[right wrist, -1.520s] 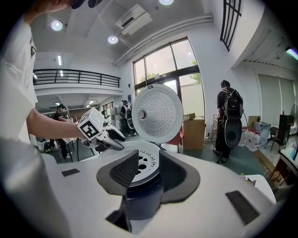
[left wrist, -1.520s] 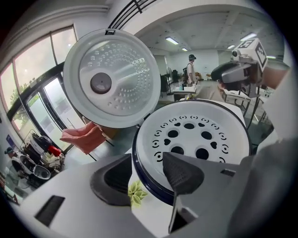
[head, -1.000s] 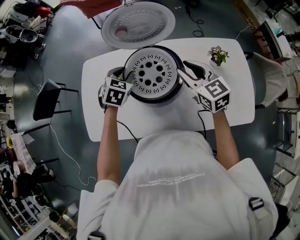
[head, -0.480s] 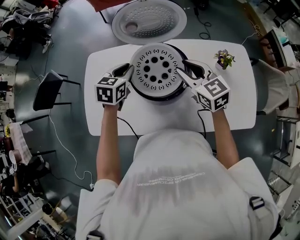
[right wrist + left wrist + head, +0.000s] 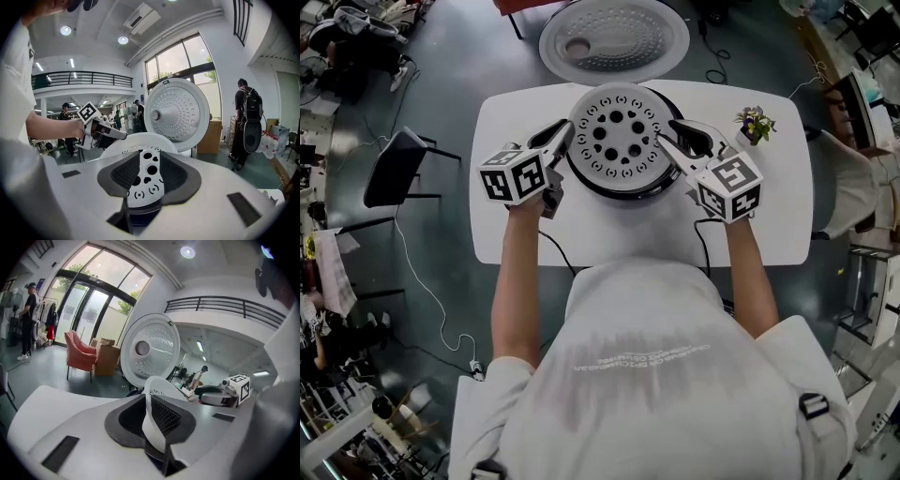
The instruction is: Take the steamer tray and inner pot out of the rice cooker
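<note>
The white perforated steamer tray [image 5: 617, 131] sits atop the black-rimmed rice cooker [image 5: 653, 183], its left side raised over the cooker's rim. My left gripper [image 5: 565, 133] is rolled on its side and its jaws are closing, with the pads pinching the tray's left rim [image 5: 152, 427]. My right gripper [image 5: 667, 133] stands wide at the tray's right edge [image 5: 145, 187], which lies between the jaws; I see no pad pressing. The tray hides the inner pot.
The cooker's round lid [image 5: 614, 42] stands open behind it. A small potted plant [image 5: 754, 122] is at the white table's [image 5: 769, 206] back right. A cable [image 5: 553, 248] trails off the front edge. A dark chair [image 5: 394, 178] stands left of the table.
My left gripper rolled, closed on the tray's left rim and rose, tipping that side up off the cooker. The right gripper stayed where it was.
</note>
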A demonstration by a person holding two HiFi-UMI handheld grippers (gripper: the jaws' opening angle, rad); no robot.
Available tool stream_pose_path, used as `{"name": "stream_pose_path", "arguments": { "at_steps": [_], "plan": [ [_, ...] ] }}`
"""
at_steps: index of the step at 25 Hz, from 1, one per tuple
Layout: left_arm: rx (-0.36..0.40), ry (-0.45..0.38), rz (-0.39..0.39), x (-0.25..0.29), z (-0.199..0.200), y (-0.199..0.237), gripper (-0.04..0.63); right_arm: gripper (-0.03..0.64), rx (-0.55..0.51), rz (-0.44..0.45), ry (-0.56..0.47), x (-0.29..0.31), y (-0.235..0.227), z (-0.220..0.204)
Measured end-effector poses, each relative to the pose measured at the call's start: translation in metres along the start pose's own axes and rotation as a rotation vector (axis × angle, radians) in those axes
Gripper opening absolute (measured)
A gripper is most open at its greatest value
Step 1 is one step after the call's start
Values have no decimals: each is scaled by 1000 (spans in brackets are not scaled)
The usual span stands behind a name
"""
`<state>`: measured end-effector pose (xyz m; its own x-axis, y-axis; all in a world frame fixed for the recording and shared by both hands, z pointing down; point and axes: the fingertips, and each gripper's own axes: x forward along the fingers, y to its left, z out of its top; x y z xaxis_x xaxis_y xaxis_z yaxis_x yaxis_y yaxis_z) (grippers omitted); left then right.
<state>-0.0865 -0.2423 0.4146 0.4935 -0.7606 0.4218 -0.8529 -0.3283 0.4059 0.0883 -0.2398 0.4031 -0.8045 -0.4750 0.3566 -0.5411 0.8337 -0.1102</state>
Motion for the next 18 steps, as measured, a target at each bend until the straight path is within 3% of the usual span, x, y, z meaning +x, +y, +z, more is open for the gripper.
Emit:
{"name": "stream_pose_path", "arguments": {
  "at_steps": [10,18],
  "plan": [
    [-275,-190,-144,-14,20,-11,21,147,-4,36,9,3,2,-1],
    [-352,-250,-230,-31,24,-15,14,147,-22,78,17,19,23,5]
  ]
}}
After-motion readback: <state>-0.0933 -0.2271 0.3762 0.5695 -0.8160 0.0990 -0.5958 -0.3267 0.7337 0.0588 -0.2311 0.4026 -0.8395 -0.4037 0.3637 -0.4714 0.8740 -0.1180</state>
